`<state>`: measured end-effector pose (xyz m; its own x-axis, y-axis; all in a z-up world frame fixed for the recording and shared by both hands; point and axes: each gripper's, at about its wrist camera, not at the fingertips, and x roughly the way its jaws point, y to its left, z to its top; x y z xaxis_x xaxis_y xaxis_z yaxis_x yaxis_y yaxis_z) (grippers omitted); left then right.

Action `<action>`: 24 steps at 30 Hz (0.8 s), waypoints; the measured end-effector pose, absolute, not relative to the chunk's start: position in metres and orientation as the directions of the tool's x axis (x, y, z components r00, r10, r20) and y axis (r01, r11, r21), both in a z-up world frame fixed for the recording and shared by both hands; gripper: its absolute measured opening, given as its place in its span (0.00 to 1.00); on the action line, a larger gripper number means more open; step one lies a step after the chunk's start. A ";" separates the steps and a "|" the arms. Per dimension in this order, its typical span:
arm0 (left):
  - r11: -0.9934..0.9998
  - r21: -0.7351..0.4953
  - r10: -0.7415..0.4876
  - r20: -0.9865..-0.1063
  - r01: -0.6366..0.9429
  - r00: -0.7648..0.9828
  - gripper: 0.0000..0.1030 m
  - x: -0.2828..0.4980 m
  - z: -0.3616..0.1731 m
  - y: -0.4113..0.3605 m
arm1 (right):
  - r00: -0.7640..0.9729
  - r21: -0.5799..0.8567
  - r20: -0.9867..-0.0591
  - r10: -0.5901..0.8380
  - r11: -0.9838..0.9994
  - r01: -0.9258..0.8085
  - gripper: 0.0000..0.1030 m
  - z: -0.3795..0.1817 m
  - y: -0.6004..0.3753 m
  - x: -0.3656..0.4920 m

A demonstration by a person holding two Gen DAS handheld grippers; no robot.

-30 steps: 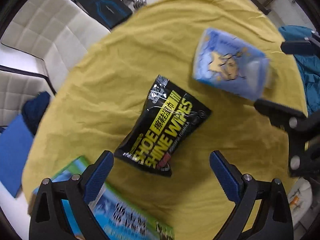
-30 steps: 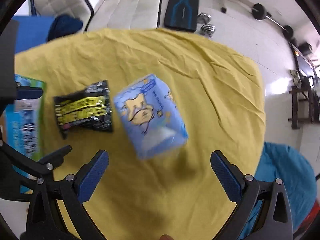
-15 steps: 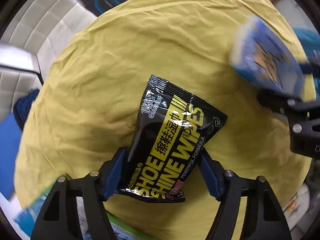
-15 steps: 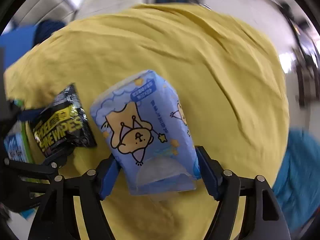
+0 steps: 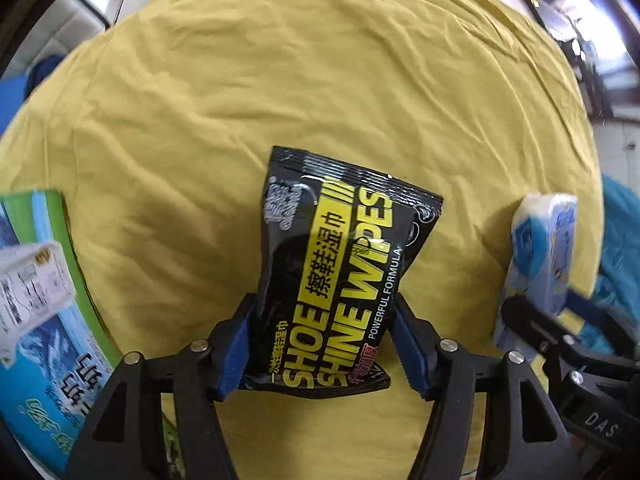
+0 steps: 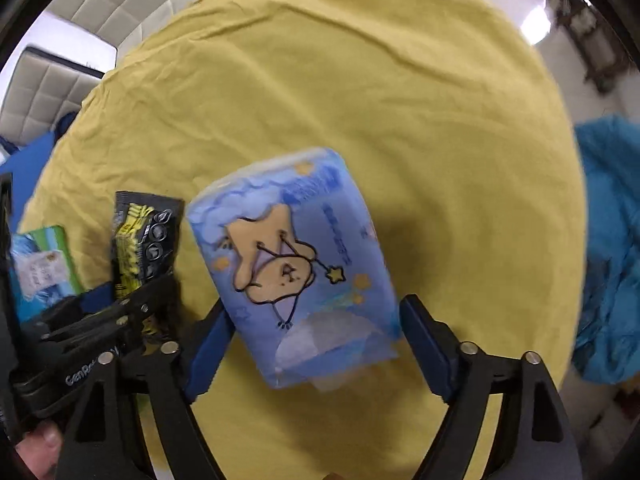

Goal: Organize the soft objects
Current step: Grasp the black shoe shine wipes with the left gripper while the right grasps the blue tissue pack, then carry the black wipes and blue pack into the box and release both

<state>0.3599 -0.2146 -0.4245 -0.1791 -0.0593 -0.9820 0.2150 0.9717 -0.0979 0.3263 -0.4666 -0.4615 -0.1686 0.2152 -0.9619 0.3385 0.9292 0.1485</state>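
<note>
A: What do the grippers hold?
B: Left gripper [image 5: 324, 350] pinches the shoe wipes pack [image 5: 340, 280]; right gripper [image 6: 310, 346] clamps the blue tissue pack [image 6: 296, 280], both over the yellow cloth [image 5: 280, 80].
A: Room?
B: Far cloth is bare to its edge; a green-blue pack [image 5: 44, 320] sits at the near-left edge.

We see a round table covered with a wrinkled yellow cloth [image 5: 320, 80]. Behind it stands a white quilted sofa [image 6: 116, 4], with something dark blue [image 6: 24, 164] just beside its lower end. On the right of the table lies a teal fabric [image 6: 608, 248] (we cannot tell what it covers). The floor is pale, and a bright light reflection [image 6: 536, 26] shows near dark furniture [image 6: 596, 52], which is blurred.
</note>
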 end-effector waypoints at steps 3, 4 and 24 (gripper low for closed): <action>0.964 -0.051 -0.008 -0.987 0.261 -0.162 0.59 0.354 -0.423 -0.230 | -0.143 0.092 -0.981 0.133 0.961 0.262 0.83 -0.458 -0.456 0.330; 0.964 -0.036 0.003 -0.989 0.263 -0.146 0.59 0.353 -0.422 -0.232 | -0.142 0.079 -0.983 0.118 0.964 0.252 0.83 -0.459 -0.450 0.333; 0.978 0.003 0.025 -0.994 0.209 -0.103 0.52 0.307 -0.419 -0.220 | -0.163 0.062 -0.979 0.123 0.939 0.339 0.56 -0.481 -0.477 0.310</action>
<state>0.3069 -0.2202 -0.4194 -0.1029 0.0254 -0.9944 0.2091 0.9779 0.0034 0.3104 -0.4774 -0.4808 -0.1628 0.1234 -0.9789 0.3386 0.9389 0.0620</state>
